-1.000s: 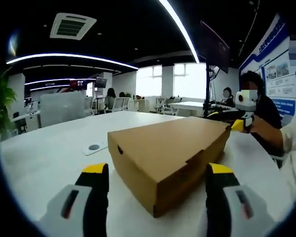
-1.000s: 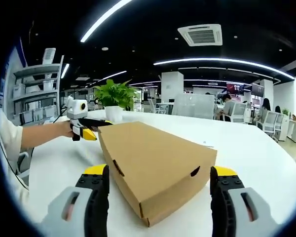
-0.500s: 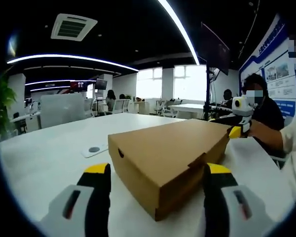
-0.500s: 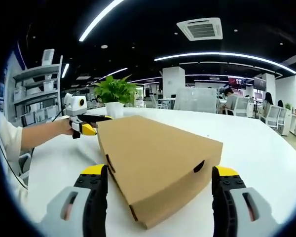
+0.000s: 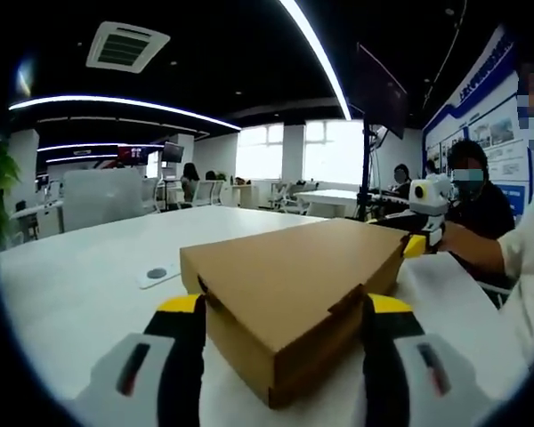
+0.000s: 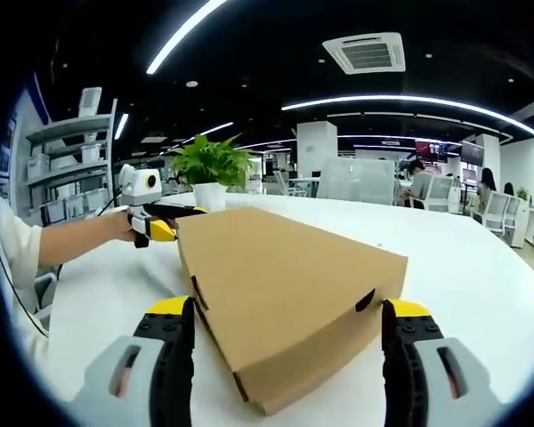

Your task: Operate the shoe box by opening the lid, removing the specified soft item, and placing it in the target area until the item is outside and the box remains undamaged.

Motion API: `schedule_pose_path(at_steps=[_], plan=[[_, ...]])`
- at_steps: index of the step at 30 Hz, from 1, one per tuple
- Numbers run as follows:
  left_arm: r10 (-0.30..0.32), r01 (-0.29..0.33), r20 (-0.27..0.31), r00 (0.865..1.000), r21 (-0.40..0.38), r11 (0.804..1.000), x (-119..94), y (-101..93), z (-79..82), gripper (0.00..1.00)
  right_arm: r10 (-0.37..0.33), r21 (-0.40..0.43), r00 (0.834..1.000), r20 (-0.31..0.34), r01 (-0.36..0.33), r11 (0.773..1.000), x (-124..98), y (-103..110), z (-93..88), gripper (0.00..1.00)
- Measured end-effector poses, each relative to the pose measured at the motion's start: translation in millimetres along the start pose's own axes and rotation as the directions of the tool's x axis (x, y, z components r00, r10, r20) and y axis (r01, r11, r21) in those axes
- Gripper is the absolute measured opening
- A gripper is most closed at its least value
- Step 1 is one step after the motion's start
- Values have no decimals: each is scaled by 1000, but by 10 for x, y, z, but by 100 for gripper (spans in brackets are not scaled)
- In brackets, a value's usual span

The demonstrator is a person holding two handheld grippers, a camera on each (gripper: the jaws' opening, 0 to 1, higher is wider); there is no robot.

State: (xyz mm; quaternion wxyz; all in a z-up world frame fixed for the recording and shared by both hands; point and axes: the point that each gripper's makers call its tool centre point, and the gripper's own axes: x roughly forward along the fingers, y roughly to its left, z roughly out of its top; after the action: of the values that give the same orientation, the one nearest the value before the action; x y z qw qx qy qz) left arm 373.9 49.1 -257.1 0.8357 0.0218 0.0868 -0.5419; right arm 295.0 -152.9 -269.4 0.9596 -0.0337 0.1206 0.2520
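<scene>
Left gripper view: the left claw (image 5: 280, 342) is seen with its two jaws spread wide, one on each side of a corner of the shoe box (image 5: 294, 280). The jaws look to be just beside the box walls, but whether they touch cannot be told. Nothing is pinched.

The brown cardboard shoe box is set flat on the white worktop (image 5: 71, 285), and its lid is shut. A small white flat thing (image 5: 157, 274) with a grey round spot is seen on the worktop, near the box. At the far end of the box, the right claw (image 5: 416, 246) is seen, held by a hand (image 5: 454, 240).

Right gripper view: the right claw (image 6: 289, 351) is seen with its jaws spread wide, one on each side of a corner of the shoe box (image 6: 285, 276). Nothing is pinched by it. The box lid is shut here too. The left claw (image 6: 165, 231) is seen at the far corner of the box, held by a hand (image 6: 116, 229). Its yellow tips are close to the box. A green plant (image 6: 209, 165) in a white pot is seen near the far edge of the worktop (image 6: 463, 258), behind the box.
</scene>
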Motion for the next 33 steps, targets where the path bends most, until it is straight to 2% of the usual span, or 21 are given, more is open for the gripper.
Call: schedule_pose_path(at_steps=[14, 33], plan=[[-1, 1, 8, 1000, -15, 1000, 21, -10, 2, 74, -16, -22, 1000, -10, 16, 1000, 41, 12, -14, 91], [8, -8, 8, 1000, -20, 1000, 33, 3, 3, 72, -8, -22, 1000, 13, 8, 1000, 54, -19, 5, 90]])
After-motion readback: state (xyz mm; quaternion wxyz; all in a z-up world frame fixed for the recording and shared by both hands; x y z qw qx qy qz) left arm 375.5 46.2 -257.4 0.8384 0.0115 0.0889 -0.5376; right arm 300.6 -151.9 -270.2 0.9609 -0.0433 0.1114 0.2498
